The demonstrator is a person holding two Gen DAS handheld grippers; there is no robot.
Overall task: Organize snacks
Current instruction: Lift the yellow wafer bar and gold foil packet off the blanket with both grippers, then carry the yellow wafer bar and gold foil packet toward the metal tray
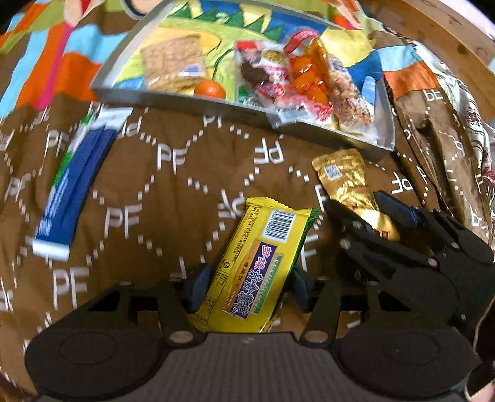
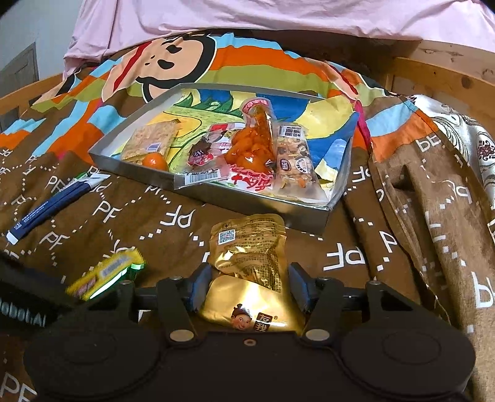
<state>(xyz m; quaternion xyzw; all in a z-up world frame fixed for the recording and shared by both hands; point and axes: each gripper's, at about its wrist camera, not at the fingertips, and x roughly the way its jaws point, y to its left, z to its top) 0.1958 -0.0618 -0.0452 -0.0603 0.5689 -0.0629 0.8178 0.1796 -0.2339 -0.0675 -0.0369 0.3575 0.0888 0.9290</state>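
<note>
My left gripper [image 1: 246, 287] is shut on a yellow biscuit packet [image 1: 260, 266], held over the brown blanket. My right gripper [image 2: 249, 289] is shut on a gold foil snack pouch [image 2: 247, 263]; the pouch [image 1: 349, 182] and right gripper [image 1: 371, 216] also show in the left wrist view. The yellow packet shows blurred in the right wrist view [image 2: 105, 275]. A shallow grey tray [image 2: 247, 202] lies ahead, holding a cracker pack [image 2: 151, 139], a small orange [image 2: 154, 162], a red sweet packet [image 2: 210, 151], an orange snack bag [image 2: 253, 148] and a nut bar [image 2: 294, 157]. A blue stick packet [image 1: 71, 188] lies left.
The brown patterned blanket [image 1: 173, 185] covers the bed, bunched in folds at the right [image 2: 433, 201]. A wooden bed frame [image 2: 448, 71] rises at the far right. A pink sheet [image 2: 247, 18] lies behind the tray.
</note>
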